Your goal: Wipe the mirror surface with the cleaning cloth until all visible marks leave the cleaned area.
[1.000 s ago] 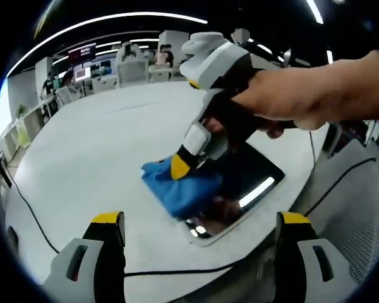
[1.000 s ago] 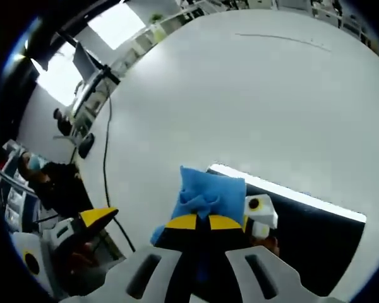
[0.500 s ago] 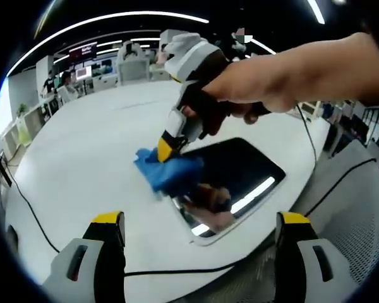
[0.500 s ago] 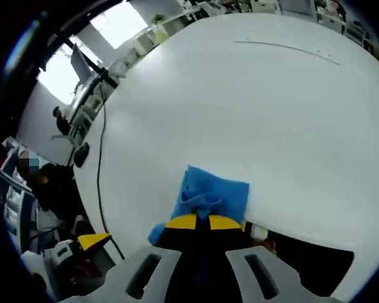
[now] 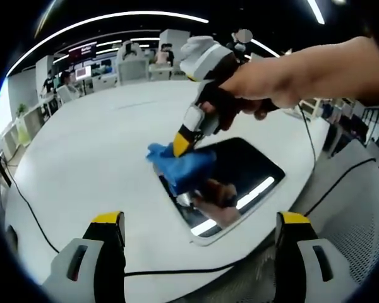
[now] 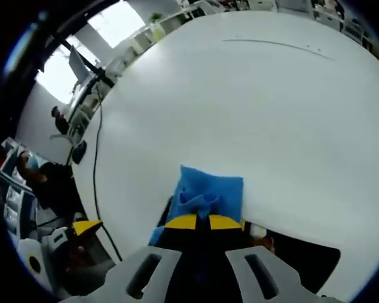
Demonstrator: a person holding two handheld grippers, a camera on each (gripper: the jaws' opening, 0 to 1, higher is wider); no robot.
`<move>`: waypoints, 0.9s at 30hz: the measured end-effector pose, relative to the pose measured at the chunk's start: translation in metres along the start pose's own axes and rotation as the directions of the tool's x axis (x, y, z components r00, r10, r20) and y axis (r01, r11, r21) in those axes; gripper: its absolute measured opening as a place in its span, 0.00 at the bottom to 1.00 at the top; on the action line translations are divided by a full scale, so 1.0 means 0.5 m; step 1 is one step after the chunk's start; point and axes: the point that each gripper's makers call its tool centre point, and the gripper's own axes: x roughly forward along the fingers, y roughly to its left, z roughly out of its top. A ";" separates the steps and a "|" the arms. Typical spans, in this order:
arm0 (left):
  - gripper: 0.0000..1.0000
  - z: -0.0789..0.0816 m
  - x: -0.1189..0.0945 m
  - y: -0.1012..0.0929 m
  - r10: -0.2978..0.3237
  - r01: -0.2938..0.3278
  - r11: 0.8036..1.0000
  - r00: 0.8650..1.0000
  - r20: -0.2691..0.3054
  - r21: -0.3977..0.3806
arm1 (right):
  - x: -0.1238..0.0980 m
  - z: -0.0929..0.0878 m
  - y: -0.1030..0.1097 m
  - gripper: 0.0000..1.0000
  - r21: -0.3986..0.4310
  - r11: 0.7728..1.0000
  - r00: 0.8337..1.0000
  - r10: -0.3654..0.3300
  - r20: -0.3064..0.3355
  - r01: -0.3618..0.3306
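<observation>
Cloth (image 5: pixel 182 169) pinched in the right tongs (image 5: pixel 182 144), pressed on the mirror's (image 5: pixel 240 183) far-left corner
The dark mirror lies flat near the white desk's (image 5: pixel 88 158) near edge; the left tongs (image 5: pixel 199 243) hang spread wide, holding nothing

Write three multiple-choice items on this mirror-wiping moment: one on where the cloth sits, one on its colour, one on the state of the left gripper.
1. Where is the cloth?
A. On the mirror's edge, partly over the table
B. On a chair
C. Between the left gripper's jaws

2. What colour is the cloth?
A. Red
B. Blue
C. White

3. What state is the left gripper in?
A. Shut on the cloth
B. Open, holding nothing
C. Shut on a cable

Key: 1 A, the cloth overlaps the mirror's rim under the right gripper. 2 B, it is plainly blue. 3 B, its jaws stand wide apart.
</observation>
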 end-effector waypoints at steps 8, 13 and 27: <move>1.00 -0.002 -0.001 -0.001 -0.002 0.002 1.000 1.000 -0.005 -0.004 | -0.008 -0.004 -0.029 0.00 0.024 1.000 1.000 -0.017 -0.005 0.017; 1.00 -0.004 -0.001 0.000 -0.001 0.001 1.000 1.000 -0.007 -0.002 | -0.005 -0.006 -0.025 0.00 0.012 0.999 1.000 -0.031 -0.002 0.031; 1.00 0.004 -0.001 -0.005 -0.015 0.015 1.000 1.000 0.014 -0.015 | -0.023 -0.088 0.027 0.00 0.032 0.998 0.999 -0.048 0.013 0.048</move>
